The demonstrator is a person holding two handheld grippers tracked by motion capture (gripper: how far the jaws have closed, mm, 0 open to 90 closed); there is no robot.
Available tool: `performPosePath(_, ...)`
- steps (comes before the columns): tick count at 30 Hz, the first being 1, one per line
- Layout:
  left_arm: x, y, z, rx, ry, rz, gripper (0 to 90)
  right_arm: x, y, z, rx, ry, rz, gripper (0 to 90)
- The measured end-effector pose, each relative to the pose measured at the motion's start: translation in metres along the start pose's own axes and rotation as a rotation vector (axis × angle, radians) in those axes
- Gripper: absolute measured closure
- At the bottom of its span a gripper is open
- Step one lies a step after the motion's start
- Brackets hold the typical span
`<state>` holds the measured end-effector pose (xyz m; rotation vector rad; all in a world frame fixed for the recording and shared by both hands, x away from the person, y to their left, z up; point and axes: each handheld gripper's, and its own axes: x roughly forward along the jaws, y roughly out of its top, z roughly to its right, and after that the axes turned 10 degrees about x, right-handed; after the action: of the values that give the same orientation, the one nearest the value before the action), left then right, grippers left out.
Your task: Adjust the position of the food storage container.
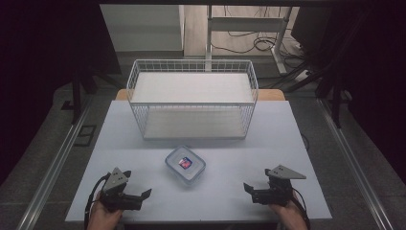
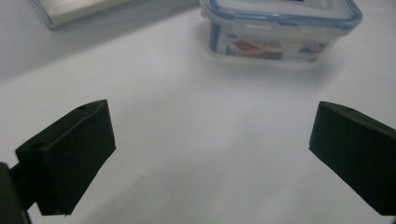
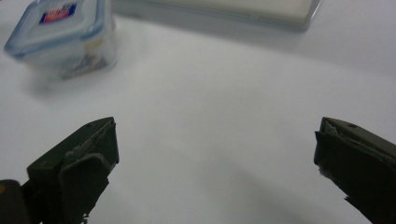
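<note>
Table: lidded box at centre; wire basket behind. Left gripper, right gripper: near edge, jaws wide, empty.

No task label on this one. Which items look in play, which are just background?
Likely in play:
- lidded container
- wire basket
- left gripper, open
- right gripper, open

Background:
- cables on floor
- desk frame

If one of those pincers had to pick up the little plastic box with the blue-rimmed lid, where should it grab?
Probably across the container's two long side walls, coming down from above. It sits flat with its lid on, and the open left gripper looks wide enough to straddle its narrower span.
</note>
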<state>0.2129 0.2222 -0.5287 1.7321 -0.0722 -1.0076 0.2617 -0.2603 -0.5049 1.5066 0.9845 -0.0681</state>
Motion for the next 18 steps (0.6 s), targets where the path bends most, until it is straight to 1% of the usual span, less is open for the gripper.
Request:
performPosePath(2,0.003,-0.0021,-0.0022,0.013,0.018,-0.019,0.0,0.0013,0.0028,-0.0051,-0.026,-0.02,0.029,0.0)
performPosePath(4,0.0034,-0.0033,-0.0041,0.018,0.022,-0.021,0.0,0.0023,0.0026,-0.0074,-0.036,-0.027,0.042,0.0)
performPosePath(6,0.0024,-0.0032,-0.0051,0.017,0.026,-0.01,0.0,0.0044,0.001,-0.0065,-0.031,-0.038,0.026,0.0)
performPosePath(9,0.0021,-0.0027,-0.0054,0.02,0.031,-0.003,0.0,0.006,-0.0012,-0.0051,-0.063,-0.04,-0.007,0.0)
performPosePath(11,0.0022,-0.0023,-0.0055,0.018,0.03,-0.005,0.0,0.0064,-0.0014,-0.0054,-0.066,-0.039,-0.012,0.0)
performPosePath(14,0.0053,-0.0015,-0.0058,0.013,0.036,-0.053,0.3,0.0079,-0.0015,-0.0079,-0.082,-0.03,-0.025,0.0)
performPosePath(16,0.0069,-0.0008,-0.0059,0.012,0.036,-0.071,0.1,0.0087,-0.0016,-0.0079,-0.084,-0.021,-0.043,0.0)
performPosePath(17,0.0068,-0.0001,-0.0068,0.007,0.033,-0.071,0.3,0.0092,-0.0017,-0.0077,-0.082,-0.016,-0.047,0.0)
performPosePath(18,0.0061,0.0005,-0.008,-0.001,0.018,-0.059,0.8,0.0094,-0.0015,-0.0075,-0.078,-0.012,-0.052,0.0)
